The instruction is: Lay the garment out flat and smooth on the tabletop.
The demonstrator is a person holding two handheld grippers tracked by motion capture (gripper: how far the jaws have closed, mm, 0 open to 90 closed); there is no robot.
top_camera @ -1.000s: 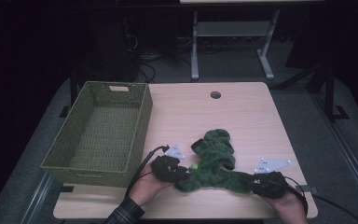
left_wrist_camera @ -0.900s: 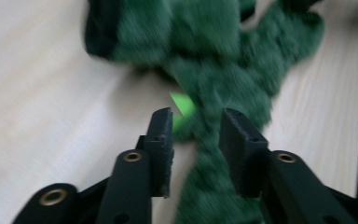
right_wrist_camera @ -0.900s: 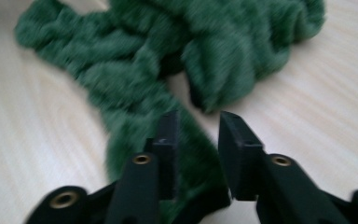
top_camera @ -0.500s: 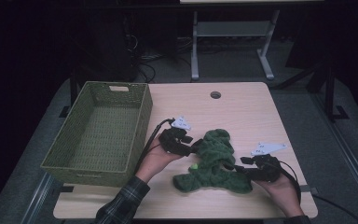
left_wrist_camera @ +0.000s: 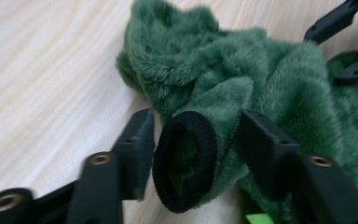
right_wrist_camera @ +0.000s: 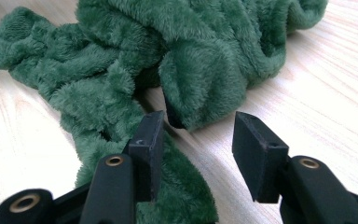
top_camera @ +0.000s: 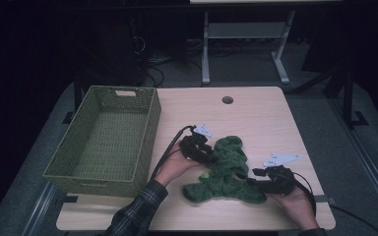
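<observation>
A green fuzzy garment [top_camera: 228, 164] lies bunched on the wooden table [top_camera: 256, 118]. My left gripper [top_camera: 203, 151] is at its left side. In the left gripper view, that gripper [left_wrist_camera: 196, 120] is open, with a black-rimmed cuff [left_wrist_camera: 185, 161] of the garment standing between its jaws. At the garment's lower right end is my right gripper [top_camera: 256, 184]. In the right gripper view, this gripper [right_wrist_camera: 199, 119] is open too, with a dark-edged fold [right_wrist_camera: 196, 88] just ahead of the gap. Its left jaw sits over green pile.
A green woven basket [top_camera: 78, 162] stands empty at the table's left, close to my left forearm. A cable hole [top_camera: 227, 100] is near the far edge. Bare wood lies beyond and right of the garment. The right gripper's black jaws [left_wrist_camera: 338, 19] show past the garment in the left gripper view.
My left gripper moved away from the front edge, then right, onto the garment's cuff. My right gripper edged left toward the garment's lower end. The garment's lower part has shifted.
</observation>
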